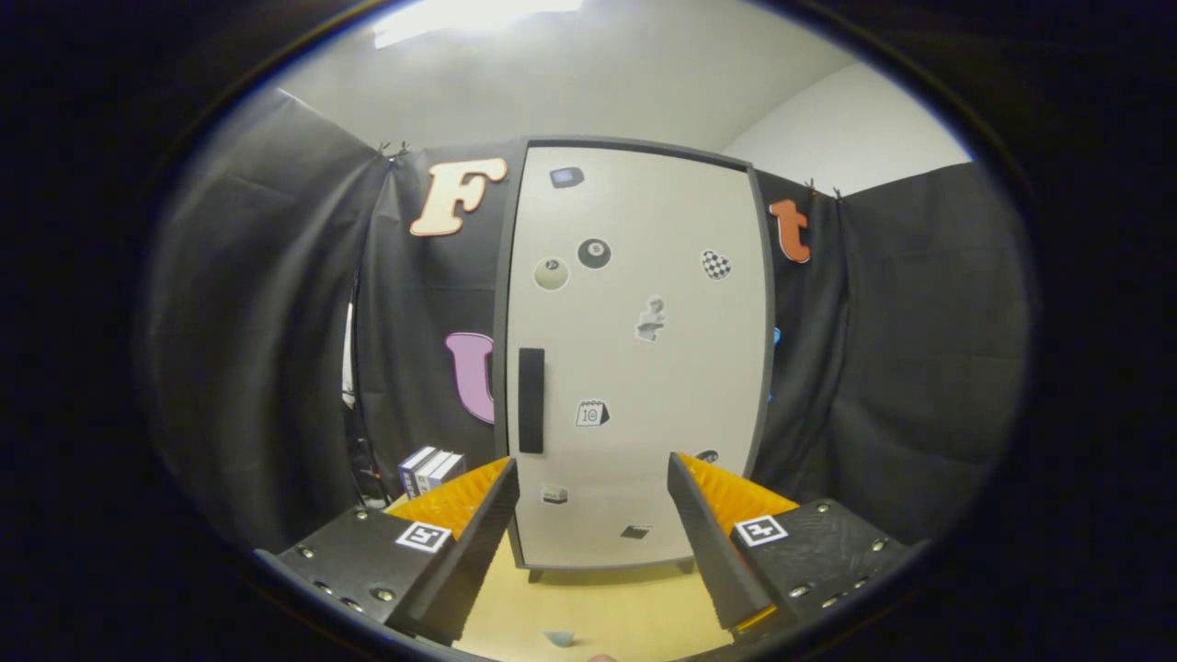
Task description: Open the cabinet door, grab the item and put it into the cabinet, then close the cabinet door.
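My tongs [593, 515] stand wide open with nothing between the fingers [478, 542], held above the pale wooden worktop [598, 616]. Straight ahead, beyond the fingers, I see the tall cream cabinet with a dark grey frame [639, 368] standing on short legs toward the far edge of the worktop, its door shut. A black vertical bar handle [531, 400] sits along the door's left side, and small stickers [594, 253] are scattered across the panel. A small stack of white and blue boxes [430, 469] lies left of the cabinet, near the far left corner. A small pale blue object [558, 636], too blurred to identify, rests on the near edge between the fingers.
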Motion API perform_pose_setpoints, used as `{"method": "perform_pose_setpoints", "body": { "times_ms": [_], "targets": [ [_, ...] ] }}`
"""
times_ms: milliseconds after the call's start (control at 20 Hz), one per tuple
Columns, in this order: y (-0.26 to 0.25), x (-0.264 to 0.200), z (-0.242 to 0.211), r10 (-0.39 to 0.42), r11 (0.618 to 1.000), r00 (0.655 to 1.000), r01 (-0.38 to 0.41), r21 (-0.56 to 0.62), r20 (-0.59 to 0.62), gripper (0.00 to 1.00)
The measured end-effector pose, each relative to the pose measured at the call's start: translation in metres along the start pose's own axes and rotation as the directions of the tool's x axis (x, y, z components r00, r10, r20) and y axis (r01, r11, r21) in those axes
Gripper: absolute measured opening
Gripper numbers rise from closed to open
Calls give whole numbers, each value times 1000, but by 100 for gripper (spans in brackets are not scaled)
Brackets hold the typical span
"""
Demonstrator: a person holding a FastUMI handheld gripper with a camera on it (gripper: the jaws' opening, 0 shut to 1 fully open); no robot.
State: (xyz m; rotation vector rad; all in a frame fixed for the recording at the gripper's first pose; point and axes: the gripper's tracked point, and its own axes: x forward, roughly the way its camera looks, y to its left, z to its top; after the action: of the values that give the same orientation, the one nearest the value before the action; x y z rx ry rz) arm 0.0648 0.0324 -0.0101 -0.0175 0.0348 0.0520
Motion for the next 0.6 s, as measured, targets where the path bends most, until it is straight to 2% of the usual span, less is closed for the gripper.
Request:
{"method": "perform_pose_setpoints", "body": {
  "times_ms": [600],
  "targets": [
    [58,124,-21,84,996,996,-83,32,-19,96]
  ]
}}
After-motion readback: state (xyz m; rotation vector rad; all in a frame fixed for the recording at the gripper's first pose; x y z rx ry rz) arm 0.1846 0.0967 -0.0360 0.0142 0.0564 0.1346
